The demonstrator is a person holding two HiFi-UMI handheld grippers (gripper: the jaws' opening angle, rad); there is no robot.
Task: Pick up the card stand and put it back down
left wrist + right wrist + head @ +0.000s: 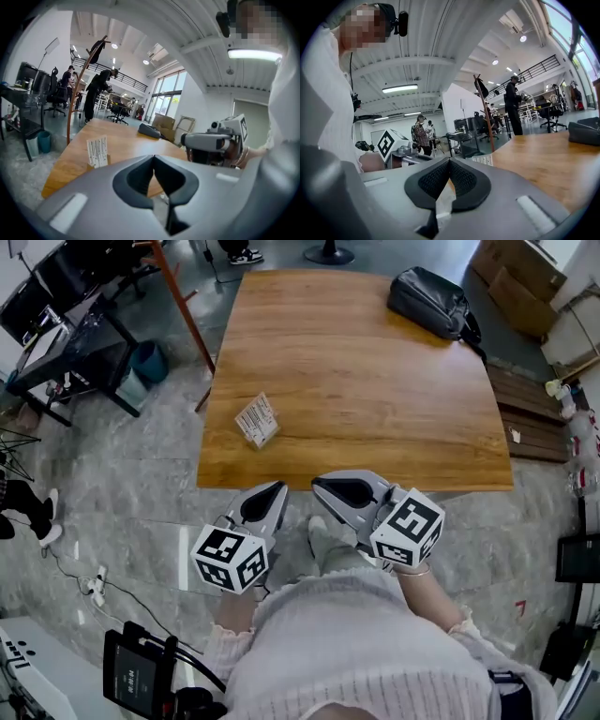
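The card stand (257,420), a small wooden base holding a white printed card, stands upright near the front left of the wooden table (375,381). It also shows in the left gripper view (97,152), beyond the jaws and to their left. My left gripper (278,487) is shut with nothing in it and hangs off the table's near edge, just short of the stand. The right gripper (319,484) is beside it, also shut and empty. In the right gripper view the card's edge (483,160) peeks over the closed jaws (449,160).
A black bag (433,301) lies at the table's far right corner. Desks, chairs and a bin (148,362) stand on the floor to the left. Cardboard boxes (516,277) are at the far right. People stand far off in the room (96,93).
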